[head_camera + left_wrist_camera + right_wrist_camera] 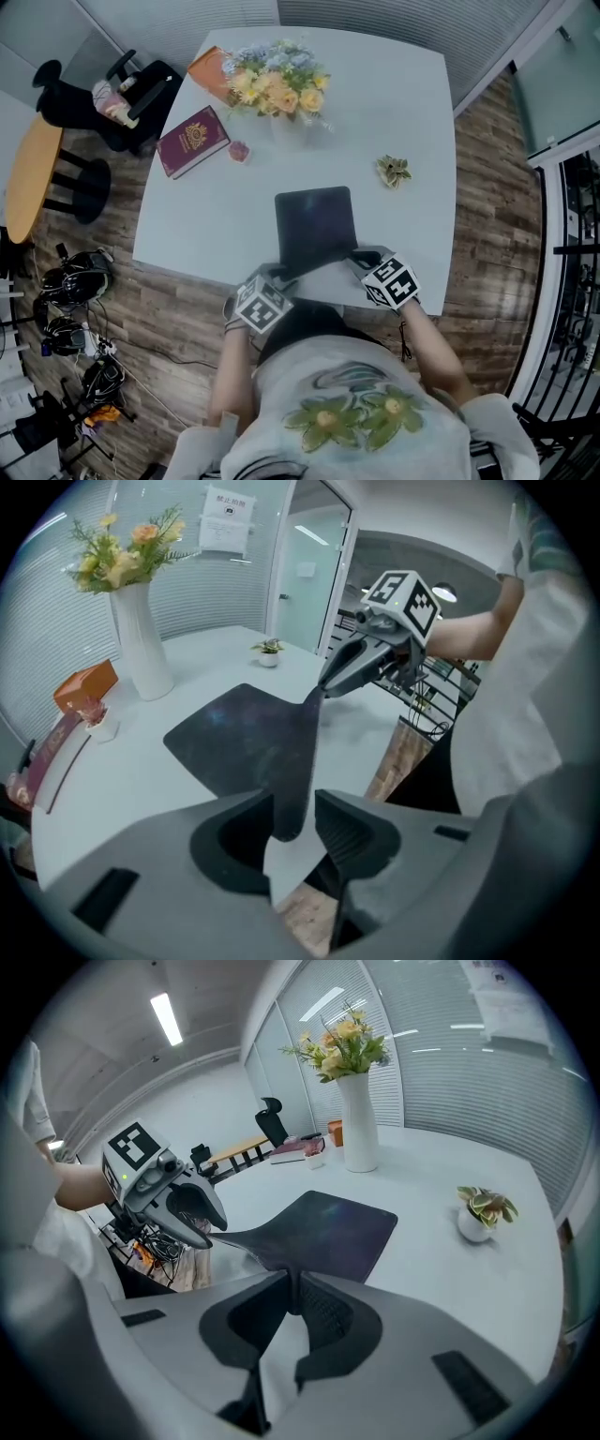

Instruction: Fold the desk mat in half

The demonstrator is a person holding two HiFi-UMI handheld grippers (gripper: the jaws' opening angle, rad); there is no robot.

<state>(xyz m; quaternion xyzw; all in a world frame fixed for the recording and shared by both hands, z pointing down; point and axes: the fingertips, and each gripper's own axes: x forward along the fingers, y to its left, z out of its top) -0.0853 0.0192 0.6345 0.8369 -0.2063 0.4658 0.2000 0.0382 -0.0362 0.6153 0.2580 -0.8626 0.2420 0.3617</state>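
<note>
Above table (412,94), right claw (289,1290) pinches desk mat (316,225).

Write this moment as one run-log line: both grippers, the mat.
desk mat: near edge lifted | left gripper: open around corner | right gripper: shut on corner

Dark desk mat (316,225): matt, limp, faint sheen. table (412,112): smooth white top, slight gloss. floor (487,187): wood planks, low sheen. vase (141,639): glossy white, ceramic-looking. left gripper (295,808), right gripper (292,1288): matt grey plastic, ribbed pads.
</note>
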